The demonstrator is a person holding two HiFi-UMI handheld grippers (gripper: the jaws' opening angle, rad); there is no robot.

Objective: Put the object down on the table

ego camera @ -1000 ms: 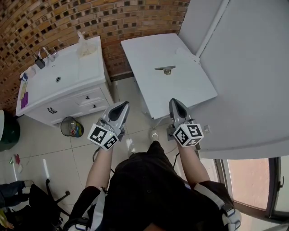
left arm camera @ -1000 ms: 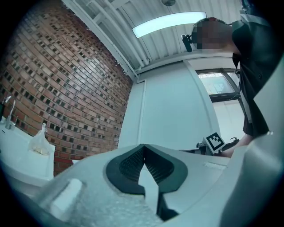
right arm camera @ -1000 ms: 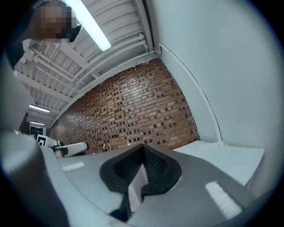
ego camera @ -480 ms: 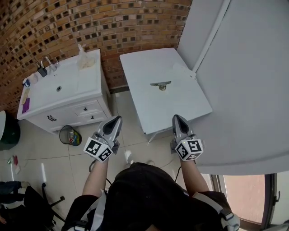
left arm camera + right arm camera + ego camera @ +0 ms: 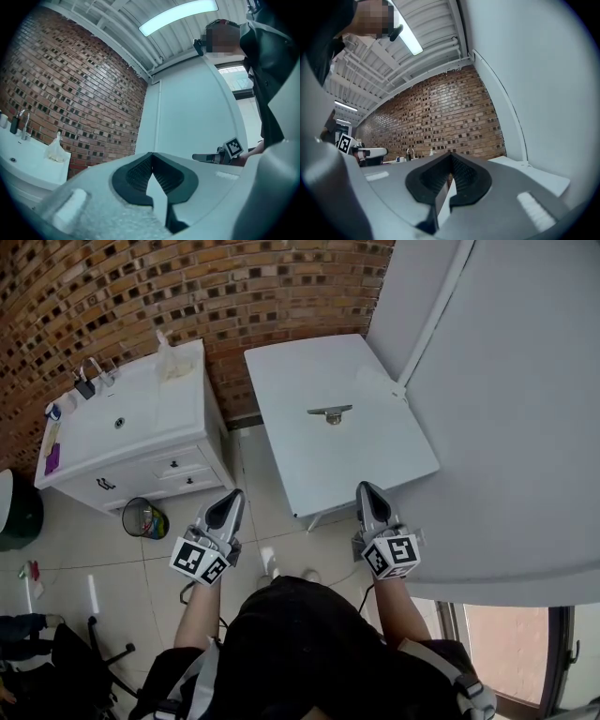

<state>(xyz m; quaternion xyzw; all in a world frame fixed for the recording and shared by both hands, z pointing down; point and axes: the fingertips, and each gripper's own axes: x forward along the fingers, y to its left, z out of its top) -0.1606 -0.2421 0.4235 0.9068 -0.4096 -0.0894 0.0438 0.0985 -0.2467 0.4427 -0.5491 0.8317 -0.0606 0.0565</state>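
Object: a small grey metal object (image 5: 330, 412) lies flat on the white tabletop (image 5: 309, 465), about mid-width and toward the far half.
Object and fingers: it is well apart from both grippers and nothing touches it. A bare stretch of tabletop lies between it and them.
Left gripper (image 5: 232, 497): it is held over the tiled floor (image 5: 267, 521), left of the tabletop's near corner. Its fingers (image 5: 136, 174) are closed tip to tip, with nothing between them.
Right gripper (image 5: 365, 488): in the head view its tip sits at the tabletop's near edge. Its fingers (image 5: 465, 177) are pressed together and hold nothing.
Surroundings: a white sink cabinet (image 5: 122, 423) stands against the brick wall (image 5: 187, 287) left of the tabletop, with a bin (image 5: 145, 518) on the floor in front of it.
Change since a second ago: both grippers have drawn back toward the person. The right one then reached further over the near edge, and the left one was nearer the tabletop's corner. The object has kept its place on the tabletop, and both pairs of fingers are closed as before.
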